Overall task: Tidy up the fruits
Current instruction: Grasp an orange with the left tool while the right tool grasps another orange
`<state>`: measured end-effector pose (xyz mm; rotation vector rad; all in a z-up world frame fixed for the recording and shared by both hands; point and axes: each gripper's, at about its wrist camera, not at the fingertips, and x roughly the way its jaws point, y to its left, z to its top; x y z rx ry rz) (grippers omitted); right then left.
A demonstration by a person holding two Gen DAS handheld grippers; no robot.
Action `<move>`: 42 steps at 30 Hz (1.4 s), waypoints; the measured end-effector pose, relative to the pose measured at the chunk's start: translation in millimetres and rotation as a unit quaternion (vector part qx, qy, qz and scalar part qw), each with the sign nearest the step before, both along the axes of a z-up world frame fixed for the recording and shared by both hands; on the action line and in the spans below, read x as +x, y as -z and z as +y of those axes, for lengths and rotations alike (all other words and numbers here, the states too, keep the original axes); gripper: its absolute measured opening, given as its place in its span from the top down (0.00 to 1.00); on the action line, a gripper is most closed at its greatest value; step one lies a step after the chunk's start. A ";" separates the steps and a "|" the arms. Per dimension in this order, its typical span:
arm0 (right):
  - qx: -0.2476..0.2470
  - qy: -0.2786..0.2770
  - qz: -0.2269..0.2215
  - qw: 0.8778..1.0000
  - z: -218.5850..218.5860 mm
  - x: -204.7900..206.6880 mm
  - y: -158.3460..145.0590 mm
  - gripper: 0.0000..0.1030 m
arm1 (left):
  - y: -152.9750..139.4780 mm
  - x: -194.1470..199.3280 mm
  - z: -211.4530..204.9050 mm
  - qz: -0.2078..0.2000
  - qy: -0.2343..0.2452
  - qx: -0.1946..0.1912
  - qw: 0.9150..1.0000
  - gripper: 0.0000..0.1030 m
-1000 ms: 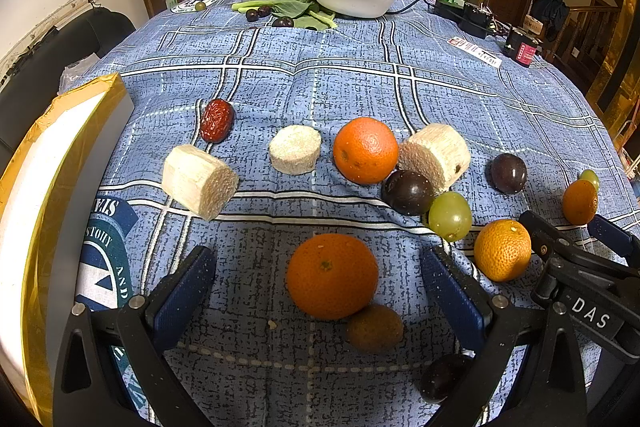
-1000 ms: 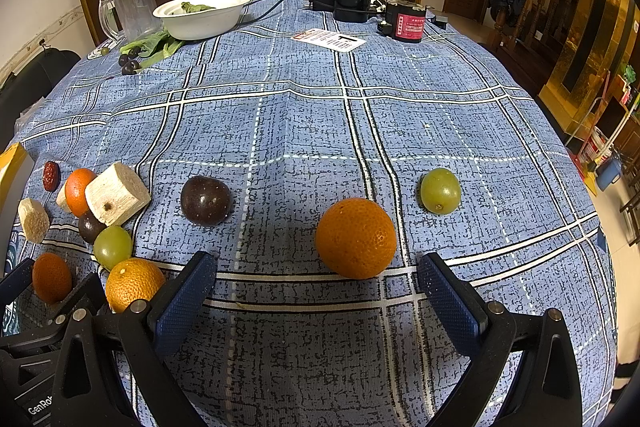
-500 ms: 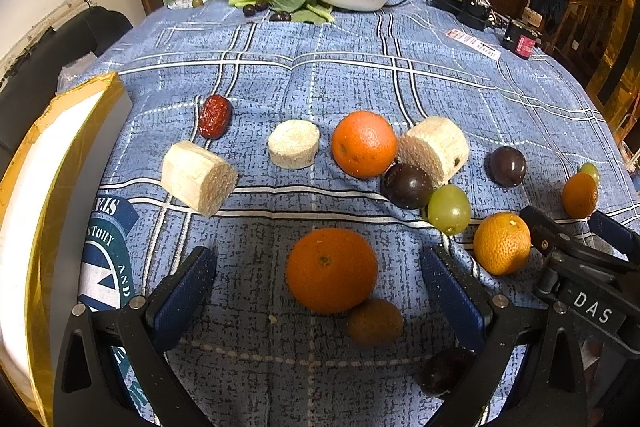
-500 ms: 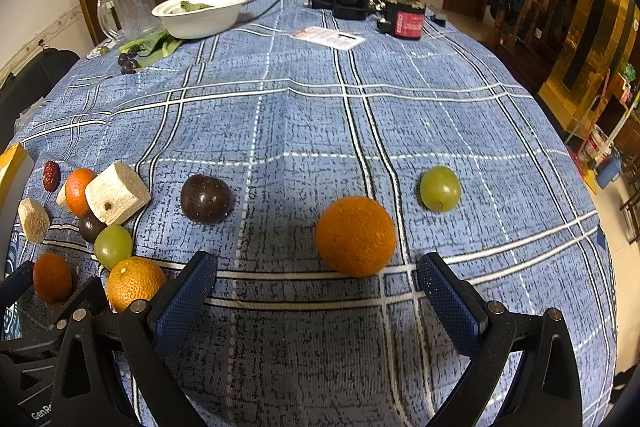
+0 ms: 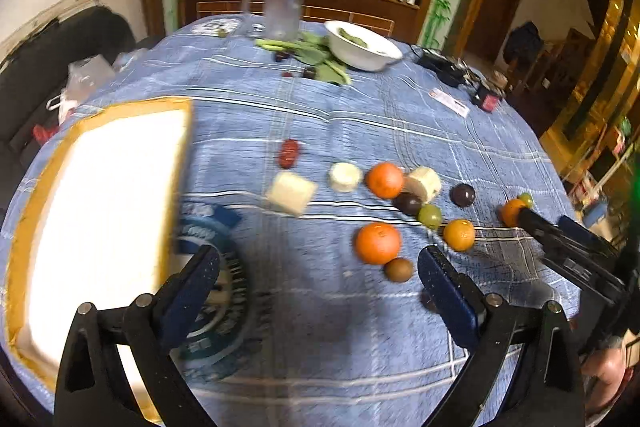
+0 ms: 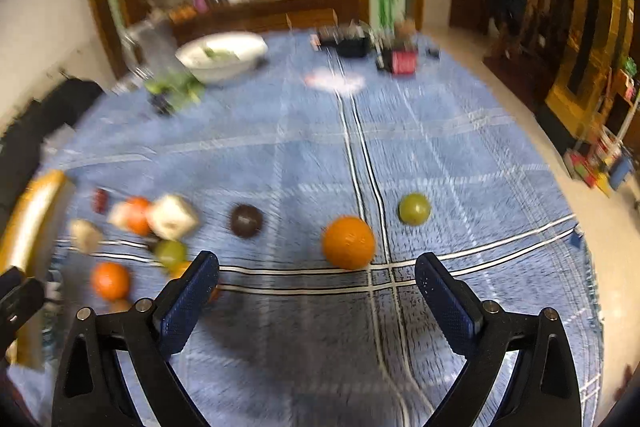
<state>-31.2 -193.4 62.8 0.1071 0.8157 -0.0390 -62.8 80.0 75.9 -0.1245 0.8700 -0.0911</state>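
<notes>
- My left gripper stood wide open above the blue checked tablecloth, with nothing between its fingers.
- My right gripper was spread just as wide and held nothing; its view was blurred.
- The white tray with a yellow rim lay on the left part of the table, beside my left gripper's left finger.
- A large orange sat ahead of the left gripper, to the right of its centre, a small brown kiwi touching it at the near side.
- Further out lay a red date, two pale cut chunks, a second orange, a third pale piece, a dark plum and a green grape, the last four bunched close.
- In the right wrist view, an orange lay just beyond the open fingers, with a green grape near it on the right and a dark round fruit to the left.
- A white bowl stood at the far side.
</notes>
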 end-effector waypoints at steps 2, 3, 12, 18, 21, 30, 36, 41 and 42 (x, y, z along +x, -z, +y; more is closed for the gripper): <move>0.001 -0.012 -0.028 1.000 5.3 -18.4 -12.0 0.03 | -7.7 -12.5 15.6 -0.022 -0.014 0.006 1.000 0.03; 0.006 -0.020 -0.038 0.999 8.2 -25.9 -15.7 0.03 | -10.3 -17.8 20.4 -0.032 -0.017 0.011 0.999 0.03; 0.055 -0.108 -0.001 0.993 51.9 -47.8 -0.9 0.12 | -1.5 -25.1 53.8 -0.034 -0.026 -0.014 0.999 0.03; 0.079 -0.157 0.036 0.984 83.4 -41.4 19.9 0.29 | 2.0 -0.7 42.9 -0.022 0.019 -0.022 0.999 0.24; 0.082 -0.162 0.051 0.982 90.5 -37.3 28.0 0.29 | 8.7 26.3 28.1 -0.012 0.034 0.000 0.999 0.27; 0.084 -0.166 0.070 0.980 87.9 -28.8 38.5 0.33 | 48.0 86.6 3.6 0.051 0.049 0.058 0.996 0.27; 0.068 -0.173 0.074 0.980 93.8 -27.4 41.2 0.58 | 62.7 88.3 -10.9 0.066 0.069 0.089 0.991 0.68; 0.070 -0.176 0.075 0.979 94.5 -29.6 41.2 0.73 | 53.8 72.2 -3.7 0.054 0.070 0.067 0.994 0.69; 0.074 -0.177 0.075 0.979 93.9 -30.2 40.7 0.73 | 48.0 67.7 -0.8 0.046 0.068 0.059 0.995 0.69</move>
